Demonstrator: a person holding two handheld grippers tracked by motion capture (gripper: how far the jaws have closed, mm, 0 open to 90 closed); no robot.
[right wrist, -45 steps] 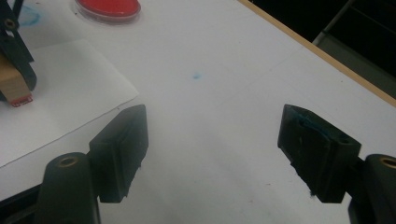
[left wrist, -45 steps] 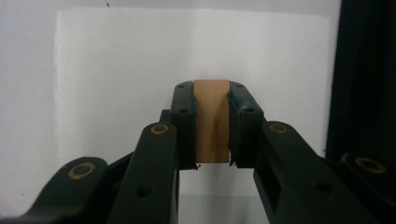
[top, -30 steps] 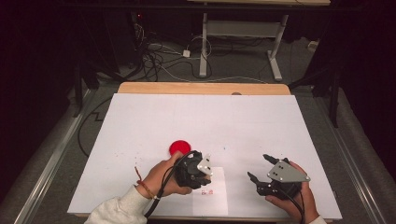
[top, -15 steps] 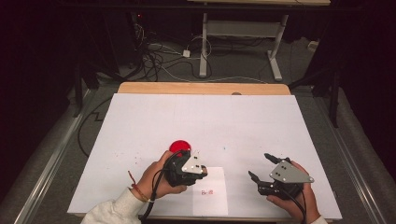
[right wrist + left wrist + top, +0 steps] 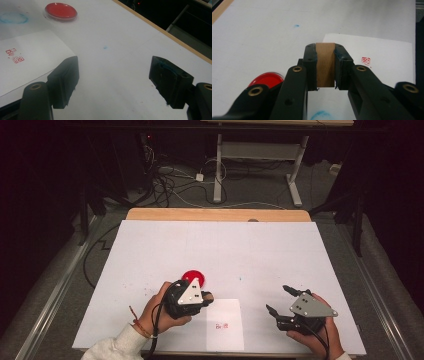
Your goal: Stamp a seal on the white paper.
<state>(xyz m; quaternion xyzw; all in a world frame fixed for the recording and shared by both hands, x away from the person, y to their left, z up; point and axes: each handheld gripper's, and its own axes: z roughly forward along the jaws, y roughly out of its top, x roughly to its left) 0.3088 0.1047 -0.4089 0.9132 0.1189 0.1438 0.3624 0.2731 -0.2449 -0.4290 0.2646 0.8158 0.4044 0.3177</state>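
White tabletop carries a paper sheet marked with an unreadable red seal imprint, near which a wooden stamp is clamped by the left gripper, while the right gripper is held spread and empty.

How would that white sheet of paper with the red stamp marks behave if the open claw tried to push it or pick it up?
The sheet of paper lies thin and flat on the white table, so it would probably slide at a nudge. Lifted by one edge, it would likely droop, being a single sheet. With nothing resting on it, the right claw might struggle to get under its edge.
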